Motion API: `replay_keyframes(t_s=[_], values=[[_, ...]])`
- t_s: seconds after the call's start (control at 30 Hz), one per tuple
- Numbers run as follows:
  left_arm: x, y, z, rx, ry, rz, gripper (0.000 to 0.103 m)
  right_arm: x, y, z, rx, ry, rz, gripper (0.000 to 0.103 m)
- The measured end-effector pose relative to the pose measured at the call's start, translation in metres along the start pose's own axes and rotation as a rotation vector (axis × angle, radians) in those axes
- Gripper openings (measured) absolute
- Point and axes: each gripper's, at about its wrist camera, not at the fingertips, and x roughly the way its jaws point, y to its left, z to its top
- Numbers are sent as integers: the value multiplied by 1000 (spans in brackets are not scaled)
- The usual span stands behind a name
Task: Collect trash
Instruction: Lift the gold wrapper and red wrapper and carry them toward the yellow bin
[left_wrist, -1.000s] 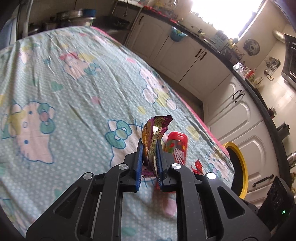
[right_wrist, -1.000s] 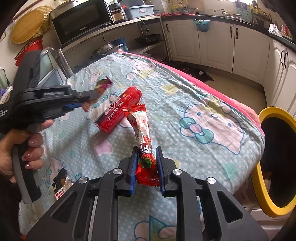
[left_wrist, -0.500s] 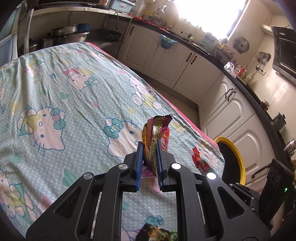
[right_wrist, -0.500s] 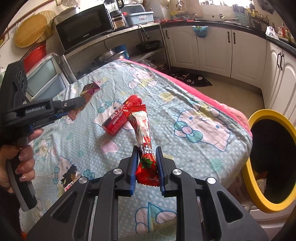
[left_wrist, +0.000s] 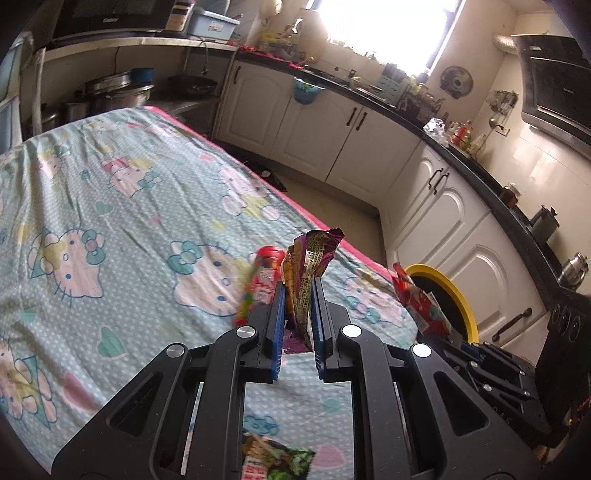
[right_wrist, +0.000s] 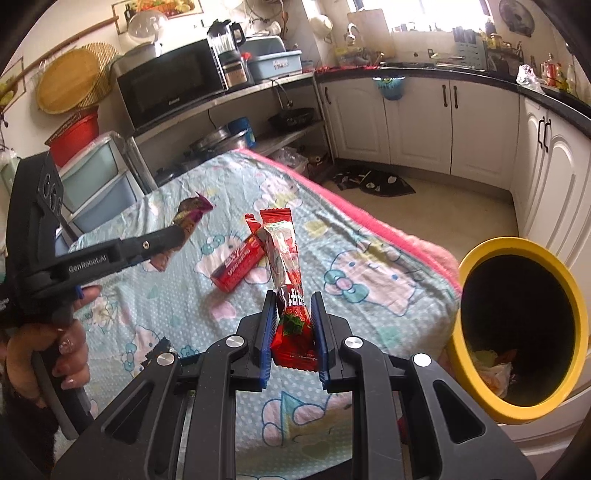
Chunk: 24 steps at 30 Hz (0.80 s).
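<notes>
My left gripper (left_wrist: 298, 295) is shut on a crumpled purple and gold wrapper (left_wrist: 312, 258), held up above the bed. From the right wrist view the same gripper (right_wrist: 177, 234) shows at the left with the wrapper (right_wrist: 192, 212) sticking out of its tip. My right gripper (right_wrist: 293, 306) is shut on a long red strawberry wrapper (right_wrist: 286, 258). That gripper's fingers (left_wrist: 458, 341) show at the right in the left wrist view, carrying the red wrapper (left_wrist: 421, 299). A red tube-shaped packet (right_wrist: 240, 264) lies on the cartoon-cat bedsheet (right_wrist: 351, 258). The yellow-rimmed bin (right_wrist: 517, 328) stands open at the bed's corner, trash inside.
A green snack packet (left_wrist: 273, 461) lies on the sheet near the front. A dark wrapper (right_wrist: 157, 350) lies by the person's hand (right_wrist: 55, 350). White cabinets (left_wrist: 332, 129) and a black counter line the far side. Shelves with a microwave (right_wrist: 173, 88) stand behind the bed.
Both grippers have risen and drawn back from the sheet with their wrappers still gripped. More of the kitchen and the bin's mouth has come into view.
</notes>
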Motion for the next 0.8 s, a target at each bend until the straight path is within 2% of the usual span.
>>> replay_keyframes(t_s=[0.5,0.8], values=[[3,-48,3,74,-25,-43,8,-35,-22,9,23,-88,-56,18],[10,-79,7,121,-30,-87,9,-58,-52,12,70,-140,-120,18]])
